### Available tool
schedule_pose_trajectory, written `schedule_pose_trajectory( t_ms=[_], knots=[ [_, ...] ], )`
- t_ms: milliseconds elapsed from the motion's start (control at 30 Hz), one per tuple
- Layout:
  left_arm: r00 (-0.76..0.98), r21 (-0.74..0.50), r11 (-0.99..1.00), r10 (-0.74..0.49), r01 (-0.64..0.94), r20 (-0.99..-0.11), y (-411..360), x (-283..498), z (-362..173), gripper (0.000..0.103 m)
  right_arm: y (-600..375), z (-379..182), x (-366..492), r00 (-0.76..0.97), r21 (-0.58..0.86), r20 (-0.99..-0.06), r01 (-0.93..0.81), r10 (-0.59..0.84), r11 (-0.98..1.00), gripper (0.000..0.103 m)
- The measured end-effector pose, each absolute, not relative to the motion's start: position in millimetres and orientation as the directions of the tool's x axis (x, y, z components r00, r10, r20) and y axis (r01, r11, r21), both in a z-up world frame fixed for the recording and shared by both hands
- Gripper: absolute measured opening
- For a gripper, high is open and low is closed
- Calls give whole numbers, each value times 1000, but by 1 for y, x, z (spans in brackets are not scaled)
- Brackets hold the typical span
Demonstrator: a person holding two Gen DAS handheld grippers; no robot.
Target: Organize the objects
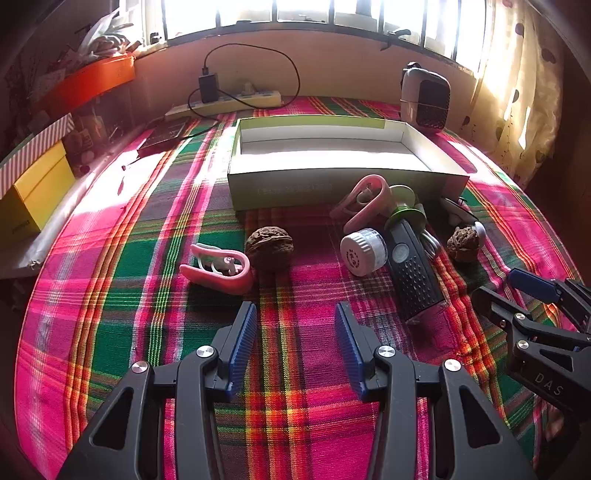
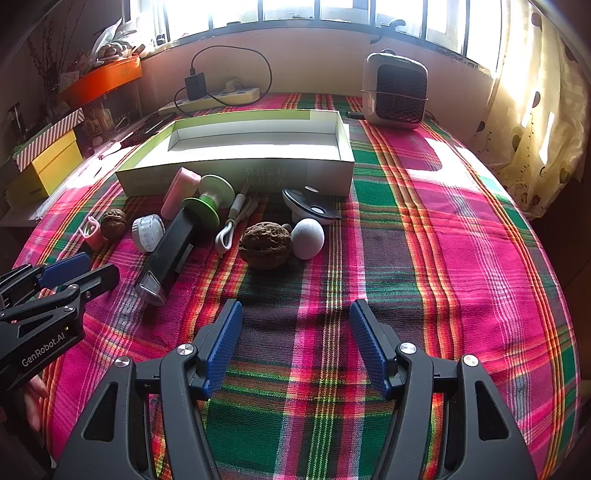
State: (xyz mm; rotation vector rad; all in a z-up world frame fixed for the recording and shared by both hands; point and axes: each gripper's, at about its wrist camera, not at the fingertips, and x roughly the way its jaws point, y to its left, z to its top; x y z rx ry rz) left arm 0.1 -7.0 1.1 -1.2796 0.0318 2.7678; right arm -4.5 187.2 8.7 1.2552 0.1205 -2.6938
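**Both grippers apart above the bench**

The left gripper (image 1: 295, 325) and the right gripper (image 2: 295, 325) hover with jaws apart, holding nothing. Ahead lie a walnut (image 2: 263, 246), a black torch (image 2: 173, 243), a white cap (image 2: 148, 232) and a pink clip (image 1: 221, 267). The open box (image 2: 236, 170) stands behind them.

Free room: bare cloth (image 2: 443, 258) lying open at lower centre and right.
Obstacles: walnut (image 2: 263, 246), torch (image 2: 173, 243), box (image 2: 236, 170) crowding the upper left.

Light: daylight from the overexposed window (image 1: 314, 11) along the top.
Shadows: dim corners.
Distortion: strong fisheye bending at edges.
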Motion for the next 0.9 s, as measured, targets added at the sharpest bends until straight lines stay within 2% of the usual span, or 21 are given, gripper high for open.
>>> schedule_pose_trajectory(
  t_ms=[133, 333, 567, 800, 900],
  knots=[
    [-642, -35, -993, 98, -109, -761, -13, -2, 2, 42, 189, 8, -6, -626, -4, -769, 202, -126, -979, 61],
    [-635, -79, -987, 150, -139, -757, -30, 0, 2, 41, 210, 13, -16, -616, 72, -771, 173, -165, -982, 61],
    [-645, -98, -994, 110, -55, -756, -60, -4, 3, 41, 221, 13, -27, -615, 60, -777, 142, -135, -988, 61],
    [-650, -153, -988, 116, 1, -752, -79, -21, 4, 42, 218, 13, -36, -608, 37, -783, 163, -130, -986, 61],
    [-641, -210, -978, 155, 10, -752, -84, -27, 5, 42, 218, 12, -40, -607, 23, -786, 164, -119, -986, 61]
  ],
)
